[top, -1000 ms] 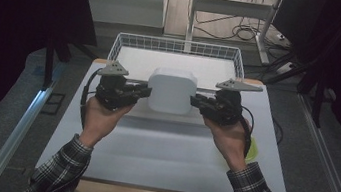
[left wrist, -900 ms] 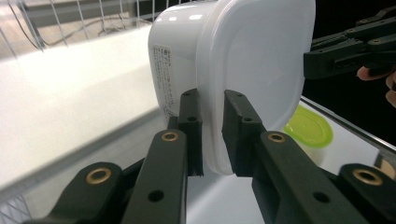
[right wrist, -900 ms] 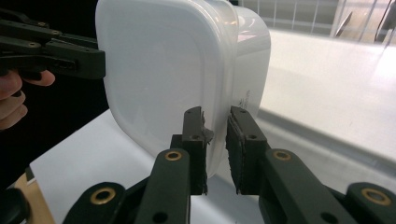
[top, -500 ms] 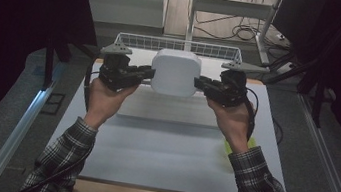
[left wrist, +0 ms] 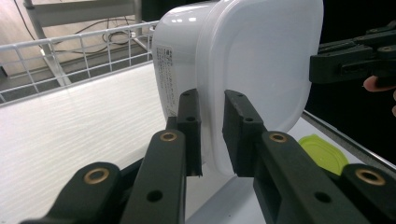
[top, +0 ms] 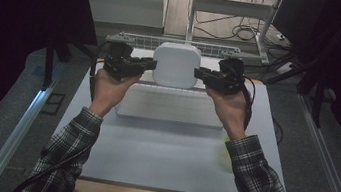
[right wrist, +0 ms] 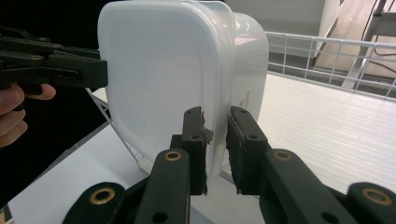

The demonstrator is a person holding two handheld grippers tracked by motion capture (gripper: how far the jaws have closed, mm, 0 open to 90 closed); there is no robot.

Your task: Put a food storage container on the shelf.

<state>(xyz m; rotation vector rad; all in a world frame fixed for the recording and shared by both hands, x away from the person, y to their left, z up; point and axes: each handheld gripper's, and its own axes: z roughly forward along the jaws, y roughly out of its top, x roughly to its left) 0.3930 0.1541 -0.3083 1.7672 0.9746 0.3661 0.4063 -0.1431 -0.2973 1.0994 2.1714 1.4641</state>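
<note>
Right now the white plastic container point(top: 176, 65) hangs in the air between my two grippers, above the white table point(top: 160, 155) and just in front of the wire basket point(top: 141, 40). My left gripper point(top: 149, 63) is clamped on the container's left rim and my right gripper point(top: 201, 73) on its right rim, each pair of jaws nearly closed with only the thin lip of the lid point(left wrist: 266, 60) pinched between the pads. The print on the container's label point(left wrist: 167, 74) is too small to read, and a yellow-green lid point(left wrist: 324, 153) on the table is partly hidden behind my left jaw.
</note>
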